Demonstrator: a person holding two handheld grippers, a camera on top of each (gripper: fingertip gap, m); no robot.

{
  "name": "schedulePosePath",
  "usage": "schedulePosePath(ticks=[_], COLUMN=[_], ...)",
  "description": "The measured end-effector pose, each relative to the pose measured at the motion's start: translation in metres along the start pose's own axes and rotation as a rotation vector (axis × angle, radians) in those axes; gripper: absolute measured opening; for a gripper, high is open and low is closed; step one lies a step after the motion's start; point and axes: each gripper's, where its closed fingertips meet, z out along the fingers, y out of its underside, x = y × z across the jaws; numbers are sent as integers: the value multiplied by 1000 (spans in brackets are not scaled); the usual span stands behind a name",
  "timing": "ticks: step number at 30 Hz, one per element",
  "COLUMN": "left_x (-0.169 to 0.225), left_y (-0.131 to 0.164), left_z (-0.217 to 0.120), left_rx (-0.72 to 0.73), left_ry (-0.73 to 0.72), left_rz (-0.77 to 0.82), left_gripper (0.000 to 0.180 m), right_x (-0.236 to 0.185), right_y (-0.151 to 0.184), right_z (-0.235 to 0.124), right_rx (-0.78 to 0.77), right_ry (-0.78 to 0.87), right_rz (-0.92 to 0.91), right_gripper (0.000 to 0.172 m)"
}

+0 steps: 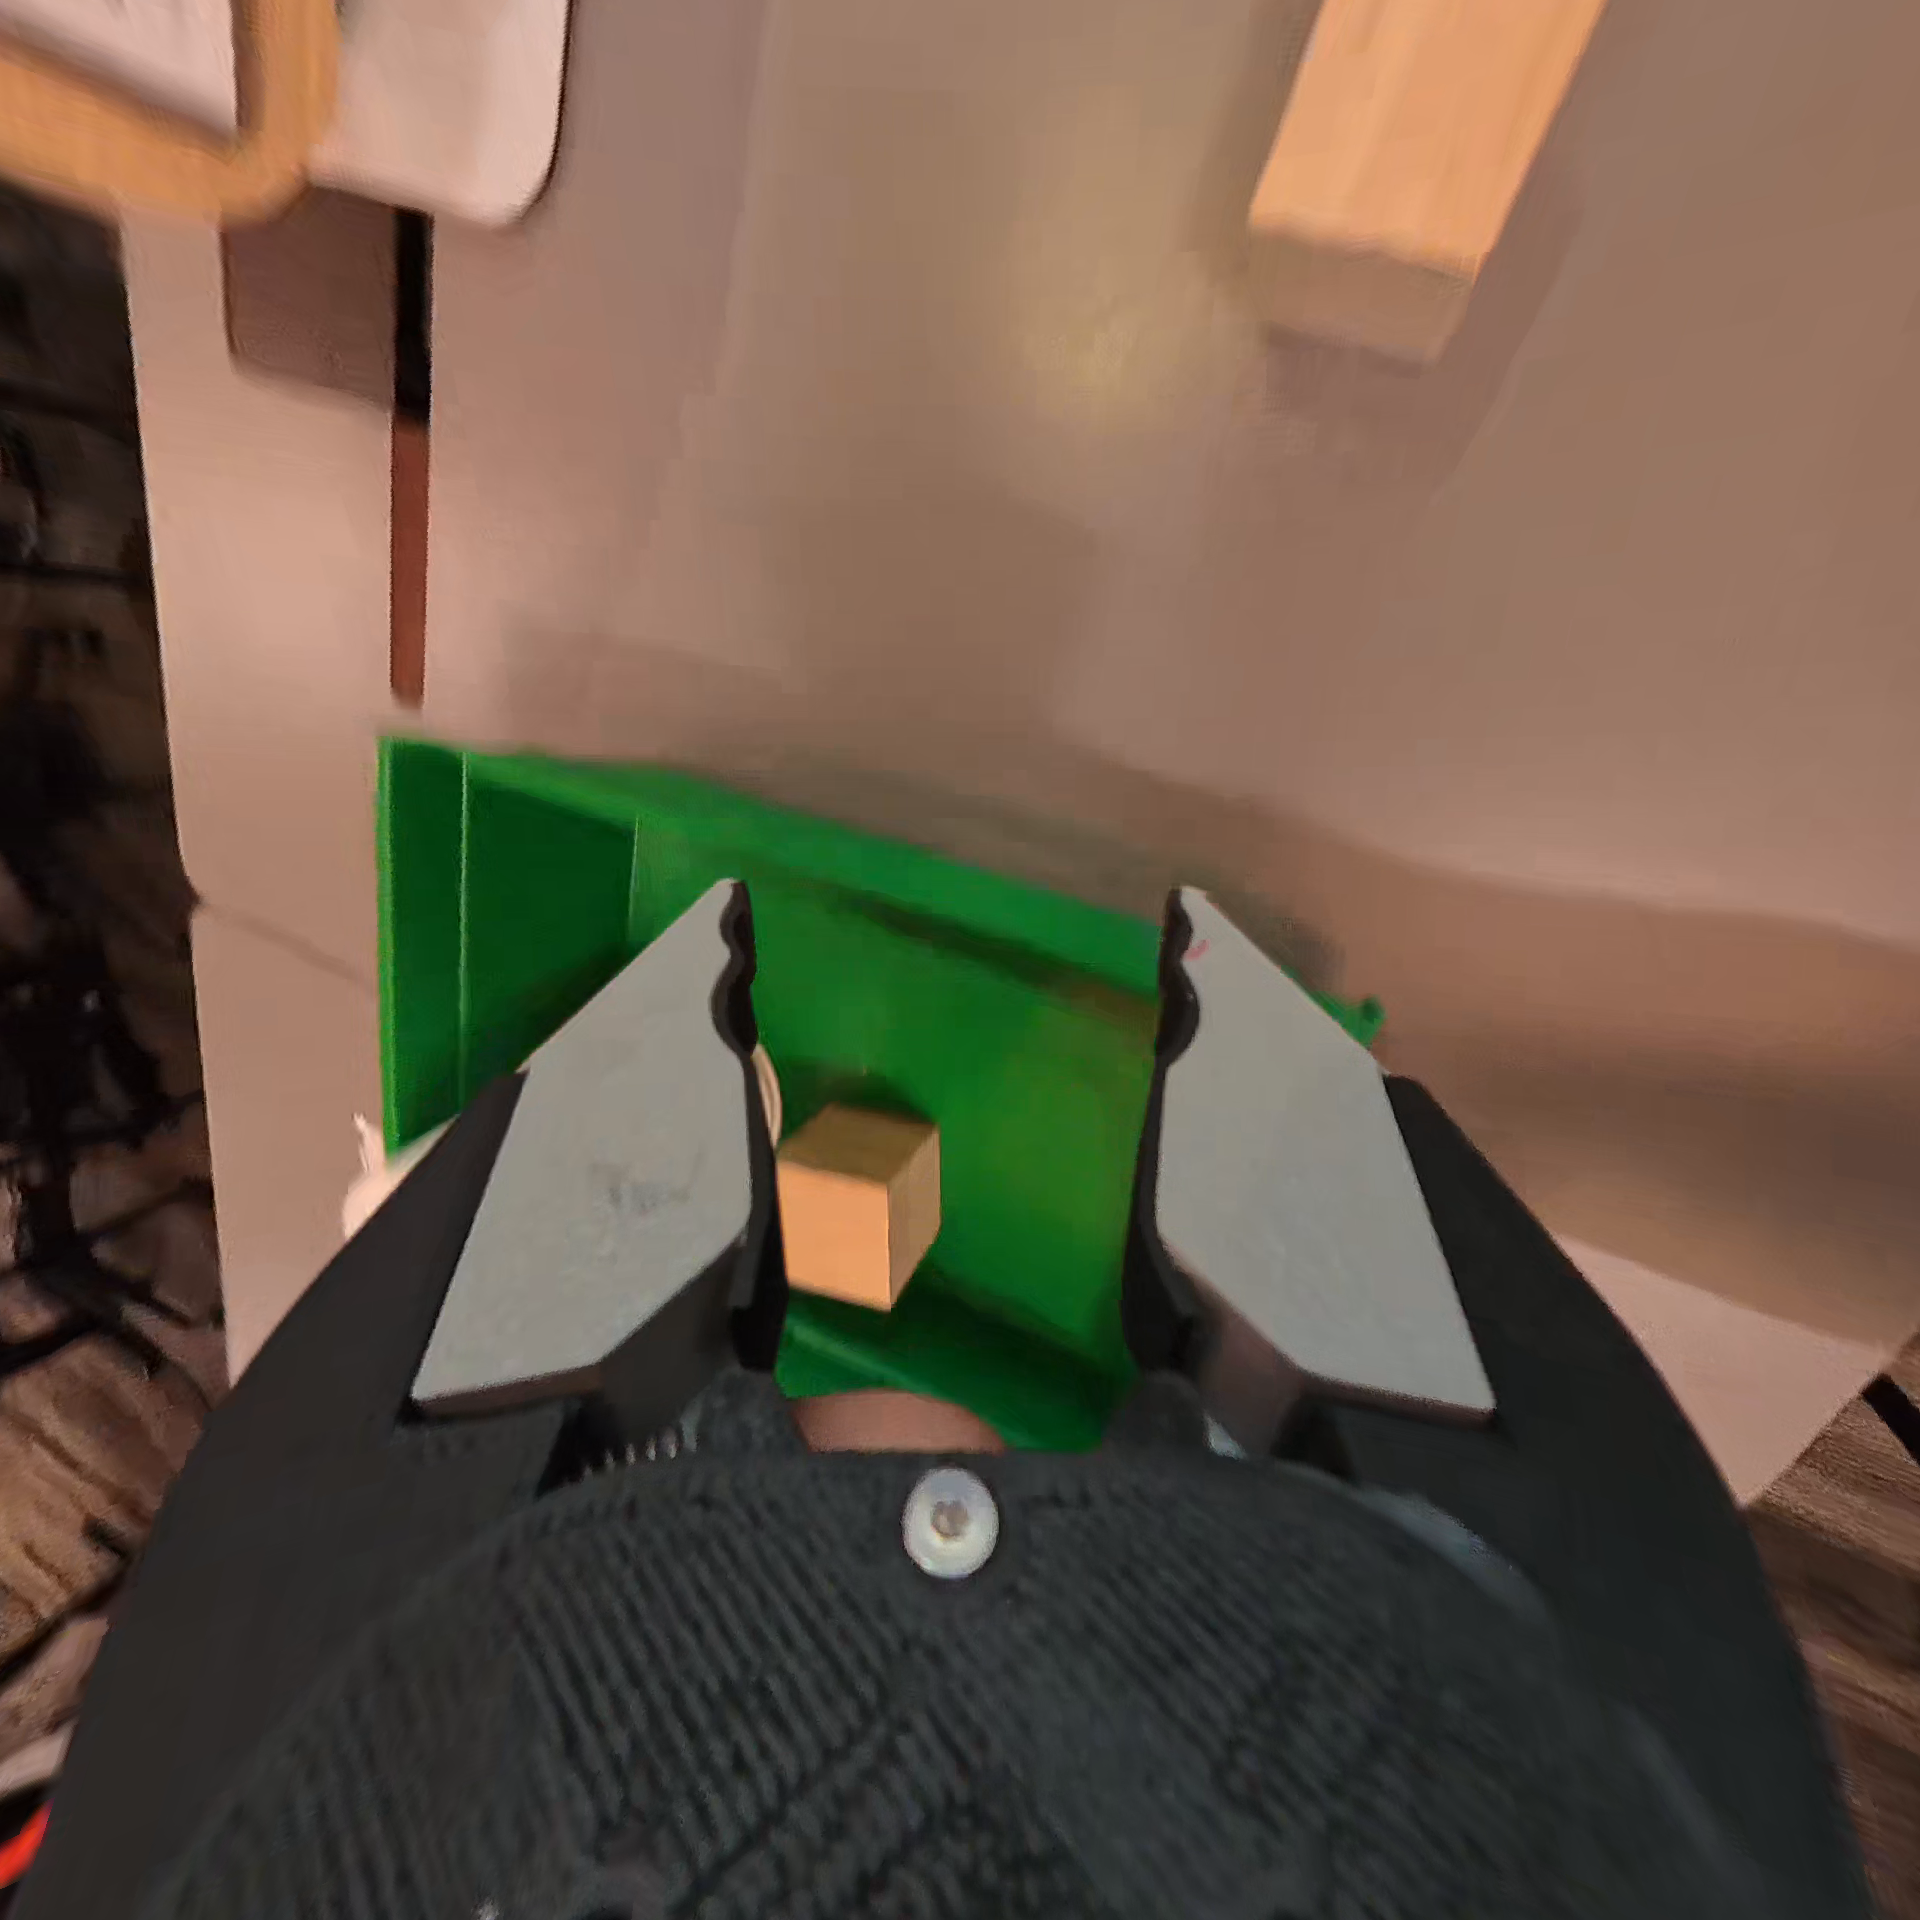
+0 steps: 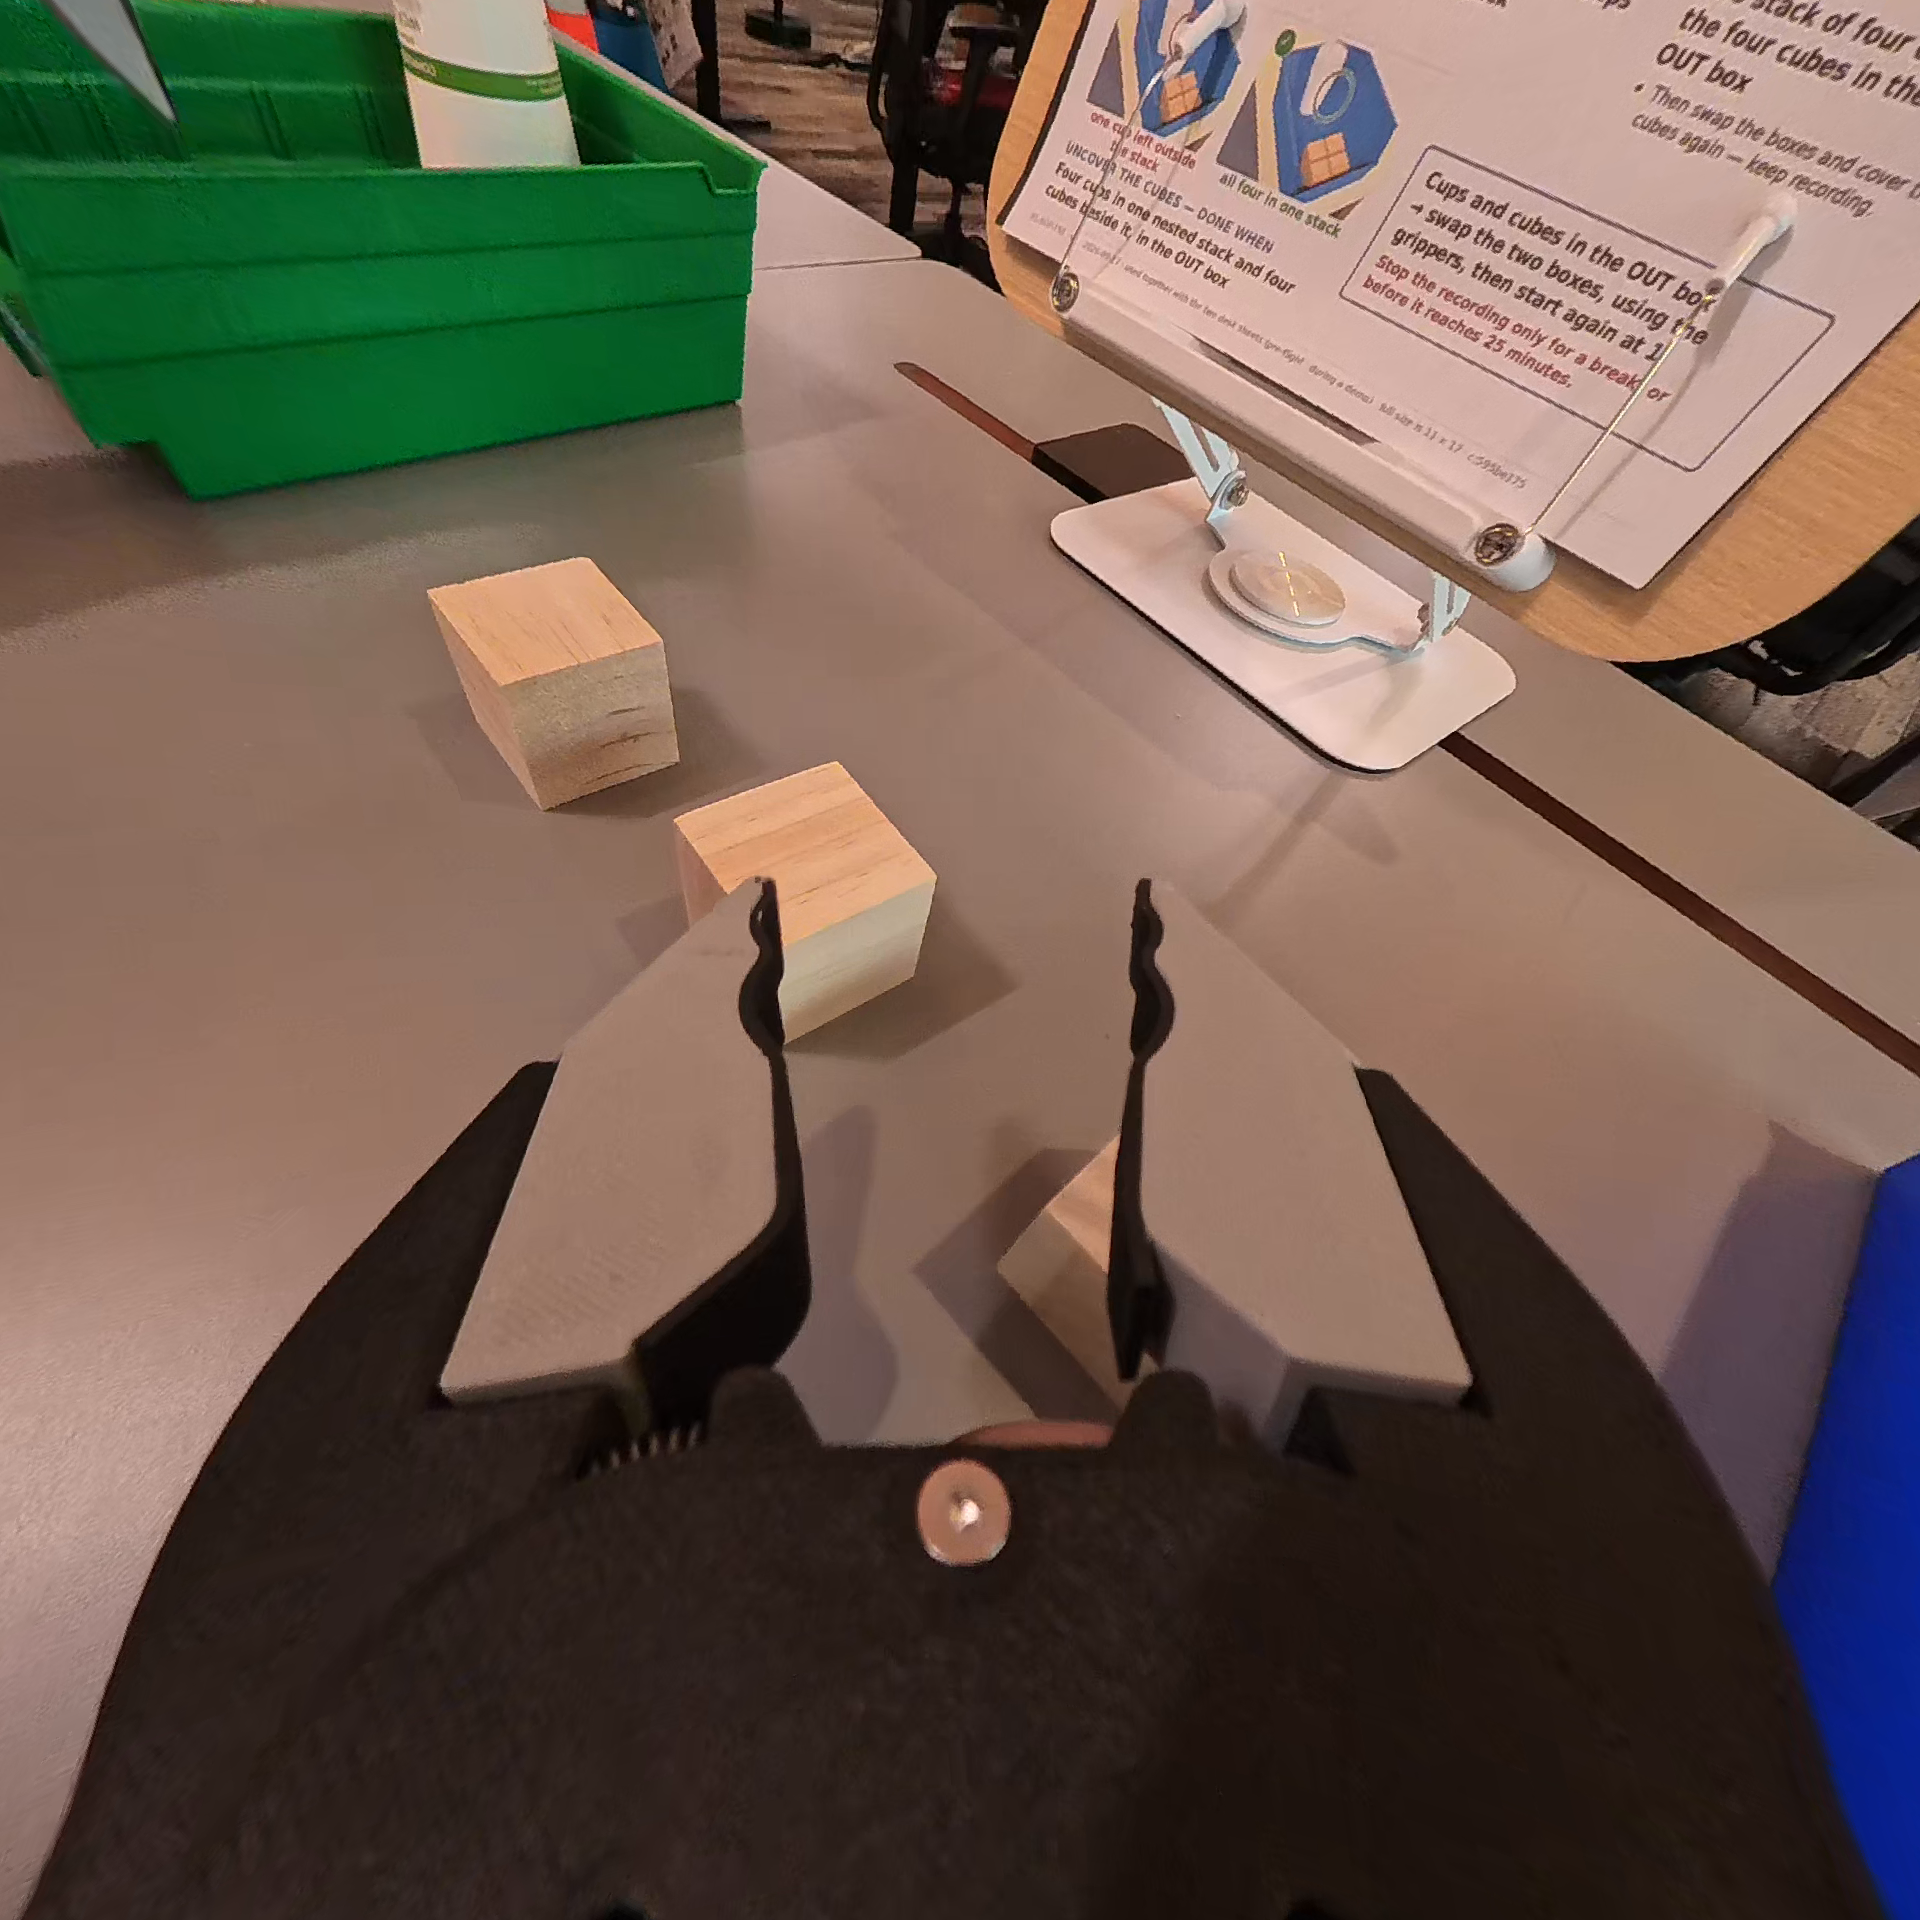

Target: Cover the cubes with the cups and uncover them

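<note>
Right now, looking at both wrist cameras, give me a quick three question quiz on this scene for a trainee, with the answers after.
1. True or false: the right gripper is clamped on a wooden cube.
2. How many wooden cubes rest on the grey table in the right wrist view?
3. Multiple choice: the cube below the left gripper sits in: A) the green bin, B) a blue box, C) the document stand's base.

Key:
1. False; its jaws stand open with nothing held.
2. Three: far, middle, near.
3. A.
</note>
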Motion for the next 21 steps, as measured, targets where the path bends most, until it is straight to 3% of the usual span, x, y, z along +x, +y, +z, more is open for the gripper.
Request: schedulePosePath(ticks=[5, 9, 17, 21], left_x=[-17, -30, -42, -38], left_y=[79, 124, 176, 194], left_z=[11, 28, 69, 90], left_rx=[-36, -116, -310, -406], left_ry=[21, 19, 78, 117], left_rz=[-150, -182, -131, -98], left_gripper=[73, 72, 74, 64], right_x=[-4, -7, -13, -16], right_y=[4, 8, 15, 17], right_z=[4, 7, 13, 14], right_rx=[-14, -28, -64, -76], right_ry=[-19, -34, -62, -72], right_rz=[8, 20, 20, 10], right_gripper=[65, 65, 66, 66])
